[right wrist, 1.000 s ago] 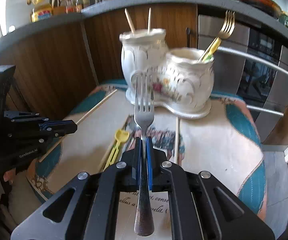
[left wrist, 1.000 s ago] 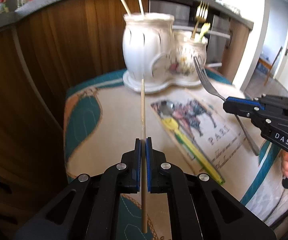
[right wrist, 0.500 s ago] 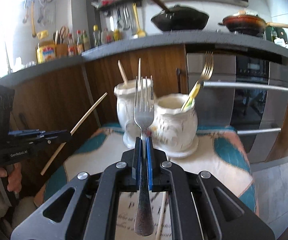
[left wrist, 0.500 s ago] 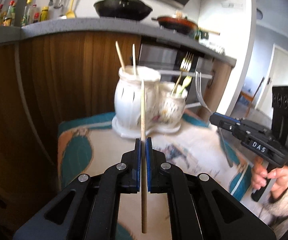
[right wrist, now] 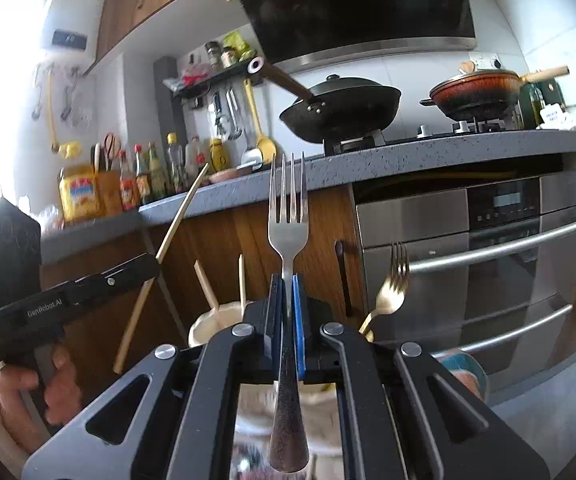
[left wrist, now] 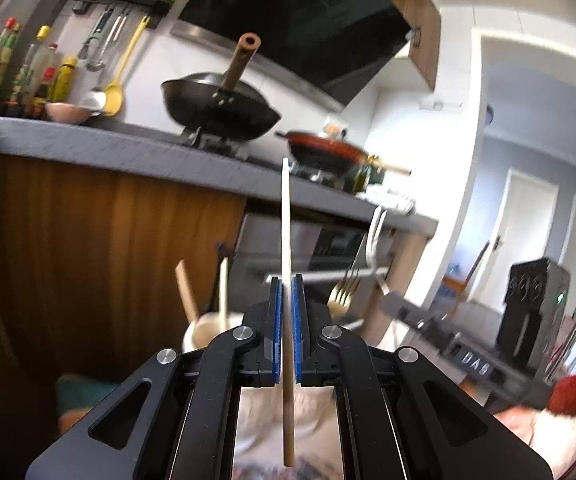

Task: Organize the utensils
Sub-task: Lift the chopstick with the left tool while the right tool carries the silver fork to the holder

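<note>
Chopstick [left wrist: 285,240] clenched upright in left gripper [left wrist: 285,320]; fork [right wrist: 288,216] clenched upright in right gripper [right wrist: 287,320], both above jars. Tip ends down, chopstick into left jar [right wrist: 215,322], fork beside gold fork [right wrist: 388,292]; release low.

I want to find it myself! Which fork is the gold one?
Look at the steel oven under the counter. Just left of it, the gold fork pokes up, prongs topmost. The silver fork is bigger and pinched in the right gripper.
</note>
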Demonstrator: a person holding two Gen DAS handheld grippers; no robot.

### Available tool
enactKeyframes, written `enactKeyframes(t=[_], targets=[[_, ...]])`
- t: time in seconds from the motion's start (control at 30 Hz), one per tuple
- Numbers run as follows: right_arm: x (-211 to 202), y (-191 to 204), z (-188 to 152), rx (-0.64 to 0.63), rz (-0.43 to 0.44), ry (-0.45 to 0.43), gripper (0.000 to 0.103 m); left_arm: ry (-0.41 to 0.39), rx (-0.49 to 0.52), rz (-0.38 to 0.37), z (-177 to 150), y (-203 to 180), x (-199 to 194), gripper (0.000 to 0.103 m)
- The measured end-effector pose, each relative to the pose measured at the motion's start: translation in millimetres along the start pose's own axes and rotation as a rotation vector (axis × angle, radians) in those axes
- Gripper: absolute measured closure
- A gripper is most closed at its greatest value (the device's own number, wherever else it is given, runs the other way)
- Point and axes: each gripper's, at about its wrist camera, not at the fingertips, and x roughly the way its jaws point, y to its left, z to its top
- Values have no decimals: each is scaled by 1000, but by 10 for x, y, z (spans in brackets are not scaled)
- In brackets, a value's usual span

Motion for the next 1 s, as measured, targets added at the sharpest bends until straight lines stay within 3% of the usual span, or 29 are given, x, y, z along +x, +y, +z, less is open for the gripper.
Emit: enactKeyframes(t=[0.23, 0.4, 0.53, 0.77, 1.0], targets=[[366, -157, 51, 60, 15, -15, 98, -33, -8, 35, 107, 127, 386, 98], [605, -243, -38, 100, 17, -1, 98, -36, -1, 80, 15, 240, 566, 98], [704, -215, -132, 61, -19, -14, 98, -30, 21, 104, -96, 261, 669, 98], [784, -133, -281, -29, -76, -3, 98, -25, 78, 109, -238, 205, 691, 98], [642, -117, -394, -54, -87, 17, 98, 10, 70, 115, -342, 260, 507, 98]])
